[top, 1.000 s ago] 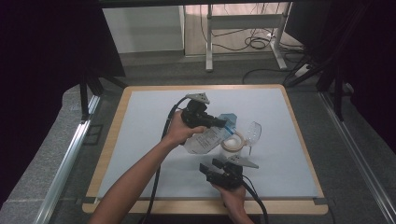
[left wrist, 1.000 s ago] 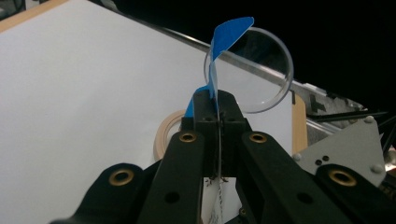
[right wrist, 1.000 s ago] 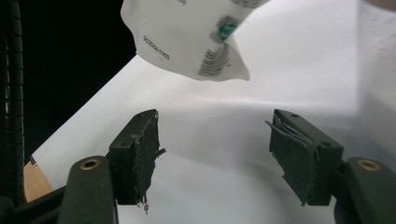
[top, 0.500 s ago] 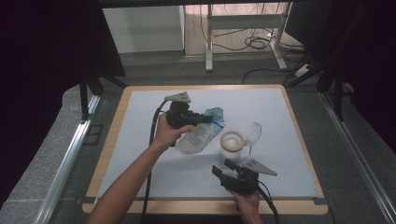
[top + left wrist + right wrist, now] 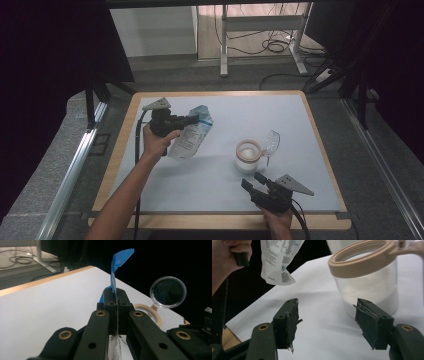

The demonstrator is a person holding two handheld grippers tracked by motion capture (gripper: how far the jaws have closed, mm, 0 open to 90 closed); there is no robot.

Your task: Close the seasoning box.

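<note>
Pouch up at the left, jar standing at the right.

High view: the left gripper (image 5: 192,120) pinches a white, blue-topped pouch (image 5: 189,141) above the table (image 5: 310,125); its print is unreadable. Left gripper view: jaws pressed on the pouch's blue strip (image 5: 115,277). Right gripper view: the right gripper (image 5: 327,323) is spread, has just been closing slightly, nothing between; the jar (image 5: 368,287) stands just ahead, lid (image 5: 404,245) swung open.

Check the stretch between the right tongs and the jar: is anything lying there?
Nothing: bare white table separates the open right tongs from the jar, as the right gripper view shows. The pouch hangs off to the side in the left tongs.
</note>
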